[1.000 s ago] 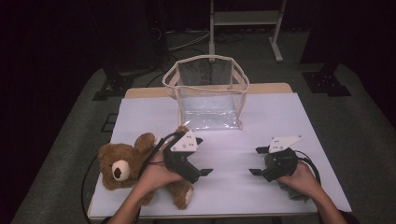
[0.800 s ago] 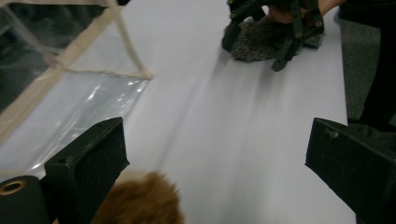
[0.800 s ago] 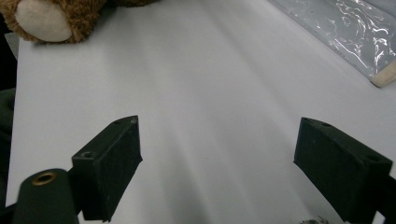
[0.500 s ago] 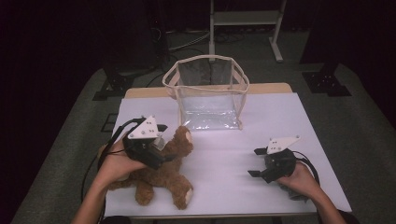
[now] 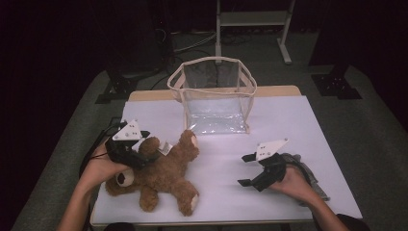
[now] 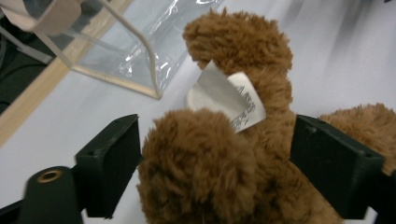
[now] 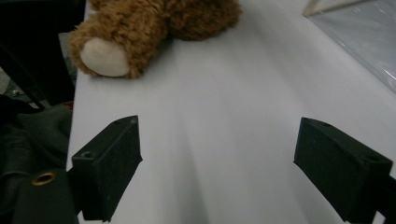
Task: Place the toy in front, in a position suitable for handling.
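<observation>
Left tongs [image 6: 212, 154] have been closing around the bear's [image 5: 161, 175] plush limb, pads not yet pressing; right tongs [image 7: 217, 163] gape empty, bear well ahead. Light, squashy fur: pinch deep on that limb.

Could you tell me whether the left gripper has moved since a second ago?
Yes: the left gripper went left, away from the clear bag, jaws closing around the teddy bear.

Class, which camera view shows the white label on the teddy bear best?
The left gripper view: the label sits close and large on the teddy bear, its print visible though unreadable. The high view shows it as a small pale tag. The right gripper view catches a foot.
</observation>
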